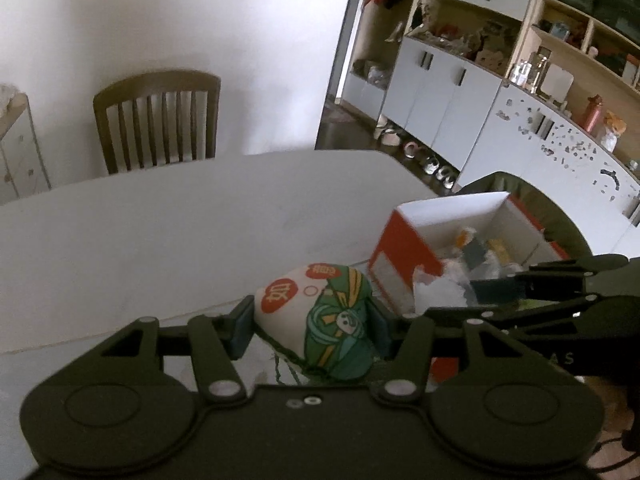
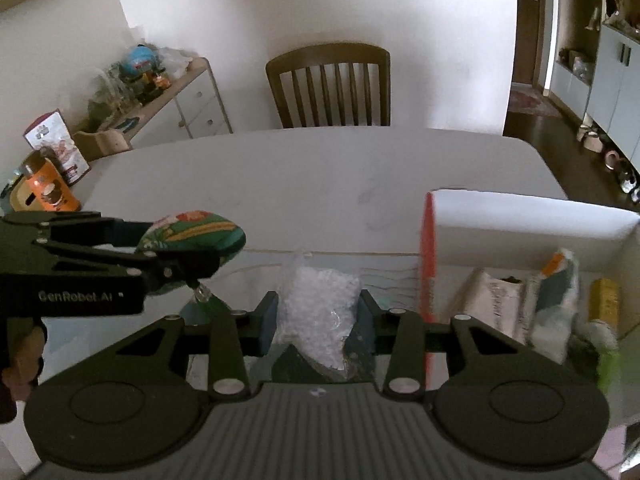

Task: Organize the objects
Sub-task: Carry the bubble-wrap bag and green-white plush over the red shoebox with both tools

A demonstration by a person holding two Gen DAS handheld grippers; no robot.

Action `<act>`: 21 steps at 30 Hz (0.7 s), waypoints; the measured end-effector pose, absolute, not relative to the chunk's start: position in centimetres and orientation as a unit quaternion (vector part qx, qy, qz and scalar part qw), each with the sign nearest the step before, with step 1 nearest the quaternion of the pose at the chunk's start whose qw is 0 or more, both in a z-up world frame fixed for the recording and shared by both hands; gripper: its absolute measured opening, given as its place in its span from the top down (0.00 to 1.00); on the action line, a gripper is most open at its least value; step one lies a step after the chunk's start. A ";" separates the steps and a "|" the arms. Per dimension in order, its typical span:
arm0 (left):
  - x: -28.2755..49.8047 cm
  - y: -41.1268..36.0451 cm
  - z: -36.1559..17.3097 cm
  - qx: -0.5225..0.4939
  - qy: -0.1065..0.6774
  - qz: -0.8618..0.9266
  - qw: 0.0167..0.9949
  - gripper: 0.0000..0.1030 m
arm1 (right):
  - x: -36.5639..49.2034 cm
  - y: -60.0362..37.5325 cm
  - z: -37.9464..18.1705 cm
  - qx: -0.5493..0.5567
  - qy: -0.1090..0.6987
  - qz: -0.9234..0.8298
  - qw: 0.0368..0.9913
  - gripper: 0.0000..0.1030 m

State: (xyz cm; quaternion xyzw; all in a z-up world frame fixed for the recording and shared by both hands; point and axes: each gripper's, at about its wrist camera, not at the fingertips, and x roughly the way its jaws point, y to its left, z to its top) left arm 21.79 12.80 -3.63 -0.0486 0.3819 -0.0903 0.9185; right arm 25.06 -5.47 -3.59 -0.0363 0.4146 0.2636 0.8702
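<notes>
My left gripper (image 1: 310, 322) is shut on a stuffed fabric pouch (image 1: 320, 316), white and green with red characters, held above the white table (image 1: 160, 232). The right wrist view shows the same pouch (image 2: 192, 232) at the left in the left gripper (image 2: 180, 256). My right gripper (image 2: 318, 316) is shut on a clear plastic bag of white bits (image 2: 316, 316). In the left wrist view that bag (image 1: 436, 288) hangs at the rim of an open orange-and-white box (image 1: 404, 252). The box (image 2: 520, 216) stands at the right and holds several packets.
A wooden chair (image 2: 328, 84) stands at the table's far side. A low sideboard (image 2: 188, 96) with toys sits at the left, with an orange can (image 2: 50, 188) and a carton (image 2: 56, 144) near the table's left end. Cabinets and shelves (image 1: 460, 92) line the right wall.
</notes>
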 end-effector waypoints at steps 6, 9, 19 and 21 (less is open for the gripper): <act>21.1 9.8 -1.3 -0.054 0.375 -0.099 0.920 0.46 | 24.1 -9.8 -1.3 -0.037 0.411 0.272 0.869 0.61; 21.0 8.2 -0.9 -0.057 0.376 -0.105 0.919 0.46 | 24.1 -12.0 -0.7 -0.037 0.412 0.268 0.870 0.61; 22.6 1.5 -0.2 -0.037 0.378 -0.132 0.916 0.46 | 25.8 -19.6 0.1 -0.033 0.433 0.233 0.870 0.61; 23.0 0.2 0.1 -0.032 0.376 -0.137 0.916 0.46 | 26.3 -21.2 0.2 -0.028 0.434 0.226 0.871 0.61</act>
